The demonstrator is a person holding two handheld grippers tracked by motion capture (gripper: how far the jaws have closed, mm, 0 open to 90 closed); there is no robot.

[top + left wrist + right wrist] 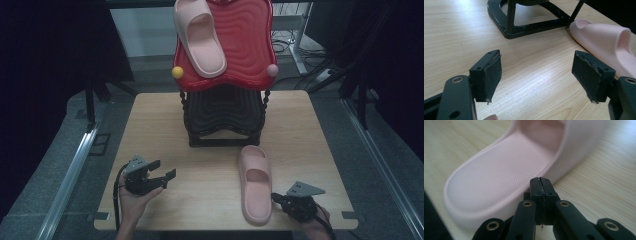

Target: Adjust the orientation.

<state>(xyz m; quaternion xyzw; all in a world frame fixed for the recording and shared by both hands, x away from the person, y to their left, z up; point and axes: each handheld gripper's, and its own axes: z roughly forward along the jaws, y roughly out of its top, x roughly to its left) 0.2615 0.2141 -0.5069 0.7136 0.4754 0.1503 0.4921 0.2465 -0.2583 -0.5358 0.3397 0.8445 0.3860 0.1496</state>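
My right gripper [278,198] sits at approx 5 o'clock on the table [150,120], jaws pressed flat together w/ nothing between them, tips just beside the heel edge of the pink slipper [255,182]. In the right gripper view the closed tips [541,185] sit against or just short of the slipper's heel rim [499,182]; can't tell if they touch. My left gripper [161,175] is at approx 7 o'clock, jaws spread wide, empty, pads [491,75] over bare wood, well apart from the slipper.

The slipper lies flat on the table, toe twd the black rack [225,115] at 12 o'clock; its mate [200,37] already rests on the red top shelf [250,45].

Risks, as I judge them: w/ the right jaws shut I can't grab, only nudge, so pushing fwd would skid the slipper twd the rack base or spin it. If I open too late the rim slides past 1 jaw. The soft foam rim could squash and slip out on the lift. Placing it up top, it may bump the 1st slipper or the yellow knob [177,72].
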